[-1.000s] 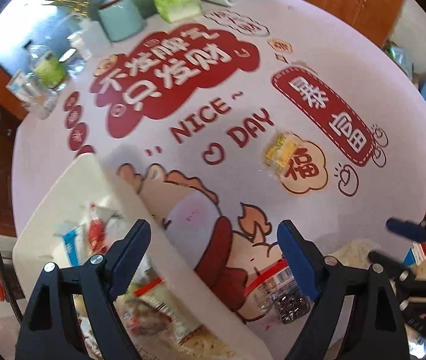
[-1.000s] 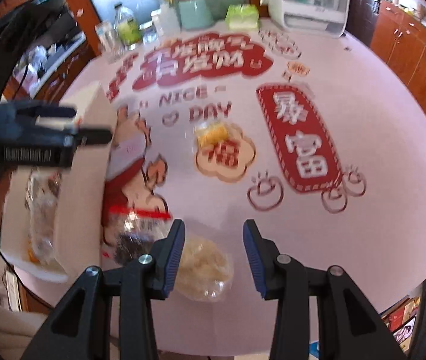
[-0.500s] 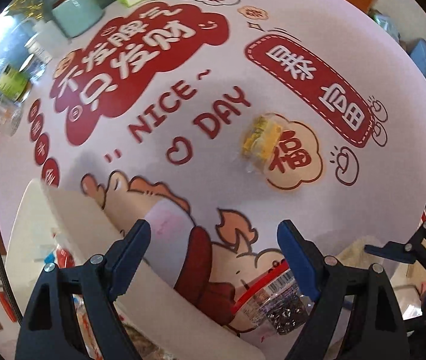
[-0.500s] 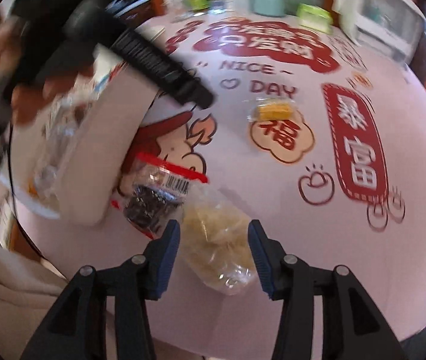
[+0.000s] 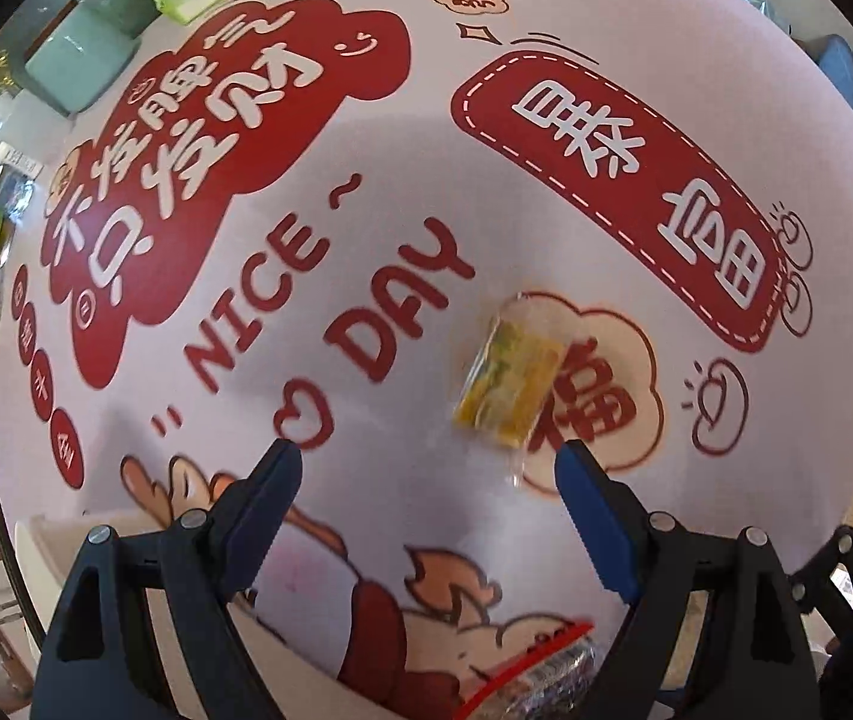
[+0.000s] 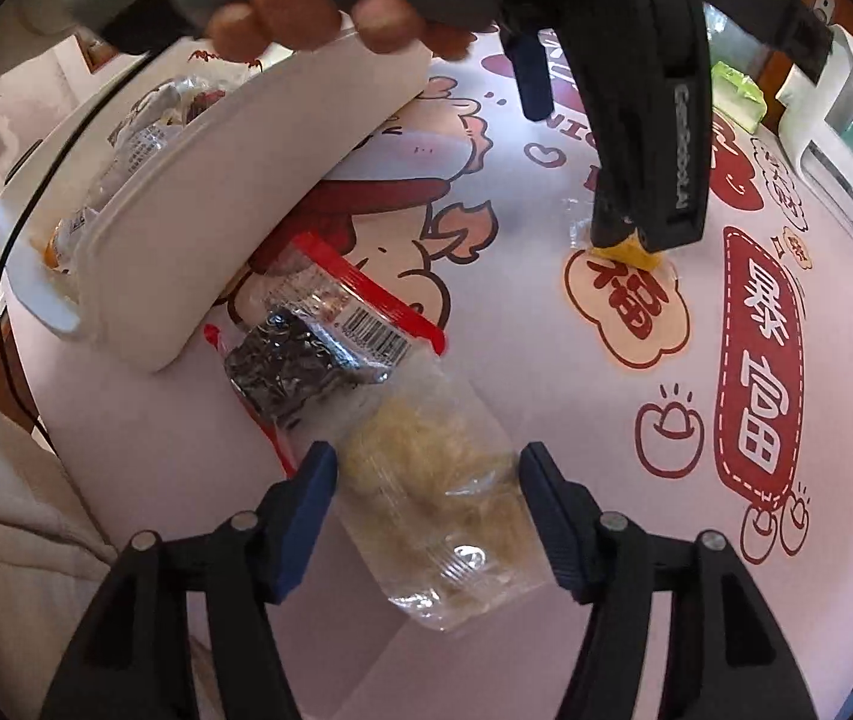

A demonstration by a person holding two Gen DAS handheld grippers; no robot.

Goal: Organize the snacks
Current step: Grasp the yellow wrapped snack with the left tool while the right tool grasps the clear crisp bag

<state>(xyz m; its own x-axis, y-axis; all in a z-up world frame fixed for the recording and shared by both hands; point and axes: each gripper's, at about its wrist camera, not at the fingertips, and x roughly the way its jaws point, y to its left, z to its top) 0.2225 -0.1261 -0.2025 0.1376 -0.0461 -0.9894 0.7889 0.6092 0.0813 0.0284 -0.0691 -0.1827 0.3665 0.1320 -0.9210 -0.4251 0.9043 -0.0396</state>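
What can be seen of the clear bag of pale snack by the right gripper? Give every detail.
The clear bag is a crinkled transparent plastic packet of pale yellowish, stringy-looking pieces. It lies flat on the printed tablecloth, angled, between the fingers of the right gripper, whose jaws have just been opening and do not press it. Its upper end meets the red-topped dark snack bag.

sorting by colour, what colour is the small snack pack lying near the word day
Yellow, in a clear wrapper; clearest in the left wrist view.
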